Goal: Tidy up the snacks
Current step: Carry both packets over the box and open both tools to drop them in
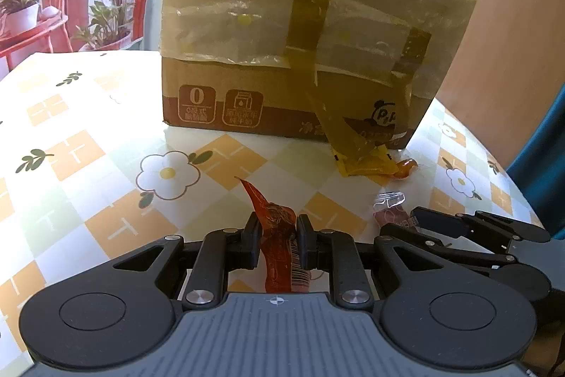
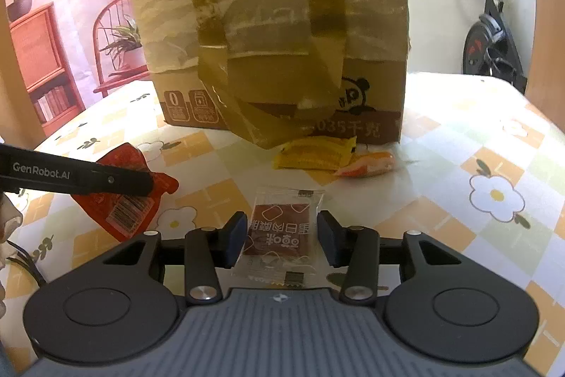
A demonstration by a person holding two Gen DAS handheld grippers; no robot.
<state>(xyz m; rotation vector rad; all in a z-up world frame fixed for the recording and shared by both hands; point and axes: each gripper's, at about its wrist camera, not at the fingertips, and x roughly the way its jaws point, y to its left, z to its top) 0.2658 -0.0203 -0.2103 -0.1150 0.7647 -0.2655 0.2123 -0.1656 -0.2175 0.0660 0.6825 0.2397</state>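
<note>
On desk before cardboard box (image 2: 268,34): left gripper (image 1: 276,235) pinches red snack packet (image 1: 279,246); right gripper (image 2: 281,235), jaws spread, straddles clear-wrapped brown snack (image 2: 280,232) lying flat. Advice: lower, close squarely on pkt centre, w/o crushing.

Cardboard box (image 2: 268,34) top cut off by both frames; red packet (image 1: 282,253) lower end behind left hand-held gripper (image 1: 276,235).

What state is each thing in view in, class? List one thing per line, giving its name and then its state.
Left gripper: jaws shut on the red snack packet.
Red snack packet: gripped, crumpled.
Right gripper: jaws open either side of the brown snack packet.
Brown snack packet: flat on the table, sealed.
Yellow snack packet: lying by the box.
Cardboard box: taped, tape peeling.
</note>
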